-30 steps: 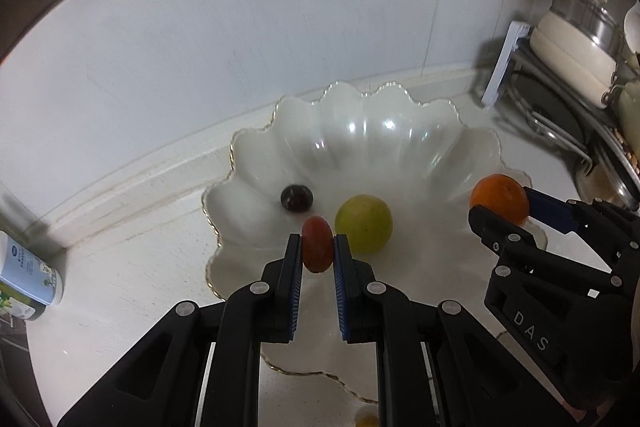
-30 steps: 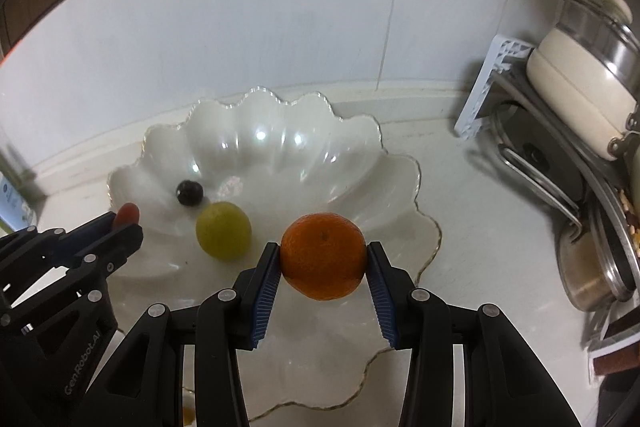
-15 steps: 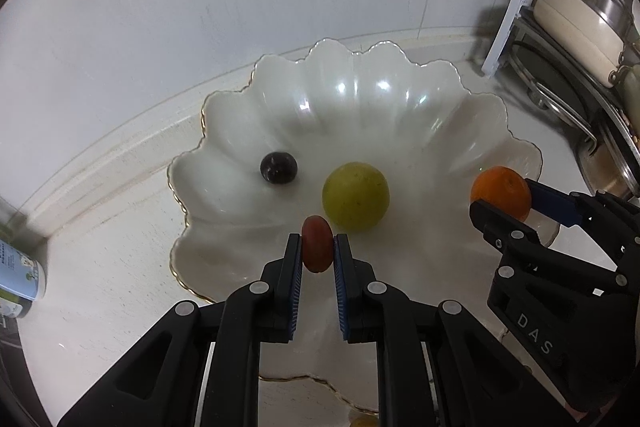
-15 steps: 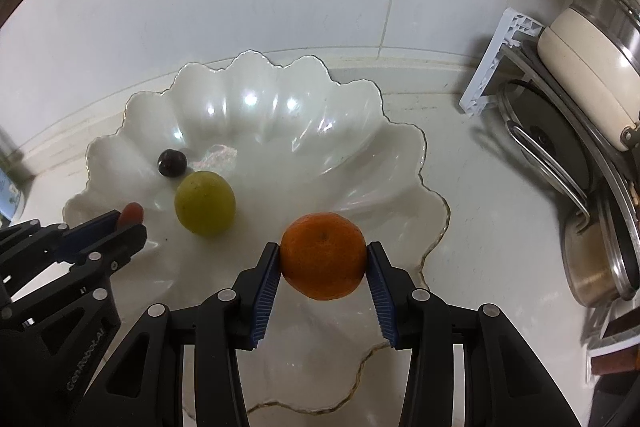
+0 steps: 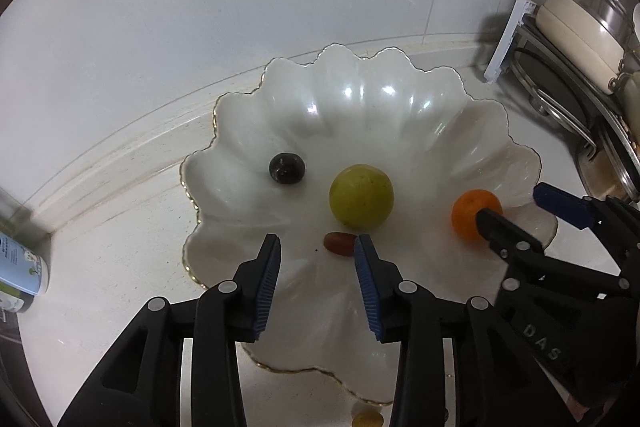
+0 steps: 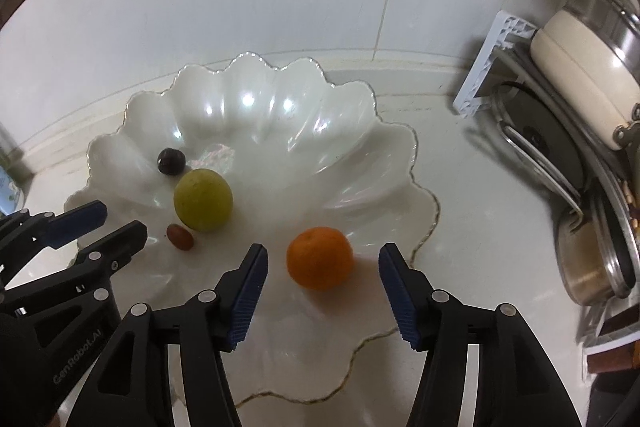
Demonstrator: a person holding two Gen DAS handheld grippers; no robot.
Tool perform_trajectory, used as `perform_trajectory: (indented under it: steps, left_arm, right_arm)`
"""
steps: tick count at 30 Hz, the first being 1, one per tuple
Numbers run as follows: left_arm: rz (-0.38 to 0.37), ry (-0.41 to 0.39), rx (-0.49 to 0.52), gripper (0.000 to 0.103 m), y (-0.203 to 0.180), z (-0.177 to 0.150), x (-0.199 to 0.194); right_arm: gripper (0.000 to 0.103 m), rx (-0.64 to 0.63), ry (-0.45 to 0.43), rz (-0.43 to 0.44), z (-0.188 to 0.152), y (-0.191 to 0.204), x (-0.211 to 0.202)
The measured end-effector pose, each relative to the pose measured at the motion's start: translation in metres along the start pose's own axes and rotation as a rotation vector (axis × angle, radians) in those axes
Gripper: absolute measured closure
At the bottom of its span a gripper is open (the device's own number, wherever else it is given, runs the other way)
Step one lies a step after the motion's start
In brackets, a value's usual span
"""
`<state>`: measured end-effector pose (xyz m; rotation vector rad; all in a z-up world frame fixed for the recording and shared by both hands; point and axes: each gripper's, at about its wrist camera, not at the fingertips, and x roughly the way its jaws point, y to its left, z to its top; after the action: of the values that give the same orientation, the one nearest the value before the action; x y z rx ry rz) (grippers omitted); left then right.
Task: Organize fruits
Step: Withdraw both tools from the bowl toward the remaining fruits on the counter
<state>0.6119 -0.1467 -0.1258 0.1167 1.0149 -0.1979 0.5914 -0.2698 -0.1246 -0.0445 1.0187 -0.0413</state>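
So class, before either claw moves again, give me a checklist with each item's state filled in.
1. Left claw open, clear of the small red fruit: ok.
2. Right claw open, clear of the orange: ok.
3. Both released fruits lie in the scalloped bowl: ok.
4. Green fruit and dark fruit in the bowl: ok.
5. Small yellow item outside the bowl: not ok.
6. Orange settled, not rolling: cannot tell.

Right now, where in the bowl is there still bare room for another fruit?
The back and right of the scalloped bowl are bare, behind the orange. The left is crowded: dark grape, green fruit and red date cluster there, with the left gripper over them.
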Motion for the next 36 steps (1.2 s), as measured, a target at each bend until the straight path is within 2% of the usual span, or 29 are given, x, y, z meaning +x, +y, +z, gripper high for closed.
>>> perform_trajectory:
  steps: [5,10,27,36]
  left_arm:
    - [0.004,-0.026,-0.001,0.064,0.0,-0.003,-0.011]
    - [0.009,-0.072,0.012,0.06,-0.003,-0.007,-0.029]
    - [0.037,-0.213,0.028,0.06,-0.008,-0.029,-0.098]
    - [0.019,-0.267,0.02,0.06,-0.005,-0.046,-0.132]
  right_arm:
    - [0.044,0.021,-0.035,-0.019,-0.003,-0.008,-0.016]
    - [0.044,0.043,-0.06,0.008,-0.008,-0.015,-0.033]
    - [0.044,0.077,-0.194,0.014,-0.029,-0.021,-0.102]
    - [0.044,0.089,-0.262,0.013,-0.047,-0.02,-0.139]
